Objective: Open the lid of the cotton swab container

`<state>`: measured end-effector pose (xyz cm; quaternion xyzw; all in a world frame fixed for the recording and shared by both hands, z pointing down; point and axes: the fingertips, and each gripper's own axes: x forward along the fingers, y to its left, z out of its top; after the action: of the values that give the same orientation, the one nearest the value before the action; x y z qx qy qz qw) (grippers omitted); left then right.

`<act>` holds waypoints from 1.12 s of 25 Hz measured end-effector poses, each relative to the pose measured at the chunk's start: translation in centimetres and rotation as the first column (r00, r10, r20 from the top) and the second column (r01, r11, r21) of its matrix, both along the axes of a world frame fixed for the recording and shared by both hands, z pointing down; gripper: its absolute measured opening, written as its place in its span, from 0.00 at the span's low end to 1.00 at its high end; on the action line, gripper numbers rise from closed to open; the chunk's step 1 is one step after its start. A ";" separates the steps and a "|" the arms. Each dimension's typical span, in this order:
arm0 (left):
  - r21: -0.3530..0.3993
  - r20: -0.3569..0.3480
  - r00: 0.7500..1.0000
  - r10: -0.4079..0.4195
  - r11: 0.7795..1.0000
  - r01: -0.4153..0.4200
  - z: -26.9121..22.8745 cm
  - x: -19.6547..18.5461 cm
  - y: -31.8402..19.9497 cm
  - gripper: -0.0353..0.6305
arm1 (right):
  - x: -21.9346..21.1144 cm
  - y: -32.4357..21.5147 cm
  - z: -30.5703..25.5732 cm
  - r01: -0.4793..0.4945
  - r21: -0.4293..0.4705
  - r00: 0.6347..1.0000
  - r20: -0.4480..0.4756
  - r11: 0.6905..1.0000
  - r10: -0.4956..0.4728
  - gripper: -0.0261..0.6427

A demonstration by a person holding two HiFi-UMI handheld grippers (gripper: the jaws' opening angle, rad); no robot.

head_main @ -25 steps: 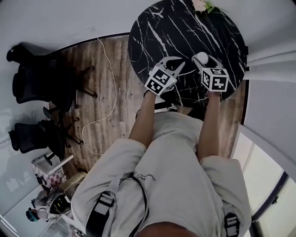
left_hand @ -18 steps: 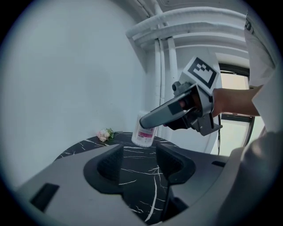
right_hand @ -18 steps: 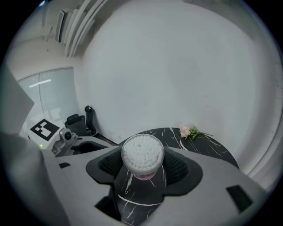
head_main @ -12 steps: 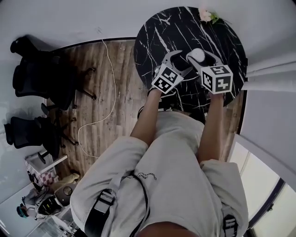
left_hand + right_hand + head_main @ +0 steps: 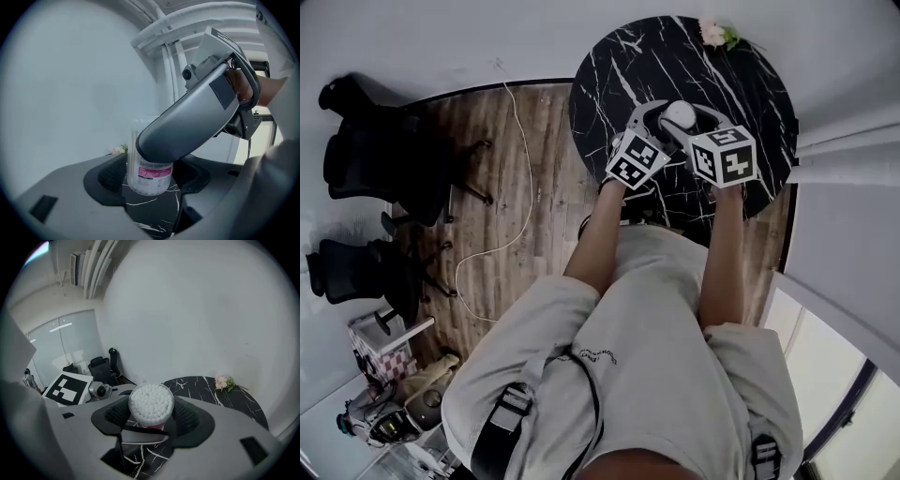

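Observation:
The cotton swab container (image 5: 679, 114) is a clear tub with a pink label (image 5: 149, 179), packed with white swab heads (image 5: 151, 401). My right gripper (image 5: 682, 122) (image 5: 152, 417) is shut on its sides and holds it up over the black marble table (image 5: 731, 66). My left gripper (image 5: 667, 124) (image 5: 153, 188) reaches in from the left. Its jaws have just been opening and now stand wide on either side of the container without pressing on it. In the left gripper view the right gripper's grey body (image 5: 197, 117) hides the container's top.
A small pink flower sprig (image 5: 713, 34) (image 5: 224, 382) lies at the table's far edge. Black office chairs (image 5: 366, 169) and a white cable (image 5: 502, 216) are on the wooden floor to the left. A white wall stands behind the table.
My right gripper has carried the container up and leftward toward the left gripper. The left jaws, shut a second ago, have spread open around it.

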<state>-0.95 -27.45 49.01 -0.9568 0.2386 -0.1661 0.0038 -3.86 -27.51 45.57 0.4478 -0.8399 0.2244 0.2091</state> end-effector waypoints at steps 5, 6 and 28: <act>0.009 0.009 1.000 -0.002 1.000 0.002 0.0 -0.4 0.0 0.47 | -0.3 0.1 0.0 0.011 -0.006 1.000 -0.018 1.000 -0.012 0.49; 0.007 0.005 1.000 -0.001 1.000 0.001 0.1 -0.4 0.0 0.47 | -0.4 0.1 0.1 0.015 -0.005 1.000 -0.022 1.000 -0.015 0.49; -0.119 -0.101 0.981 0.168 0.977 -0.179 -0.3 -0.3 2.7 0.46 | 1.2 1.5 -6.0 0.122 0.395 0.986 0.057 0.910 -0.157 0.49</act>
<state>-1.29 -24.77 48.66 -0.9788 0.1428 -0.1365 -0.0537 -2.70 -25.96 39.57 0.4092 -0.9058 0.0563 0.0942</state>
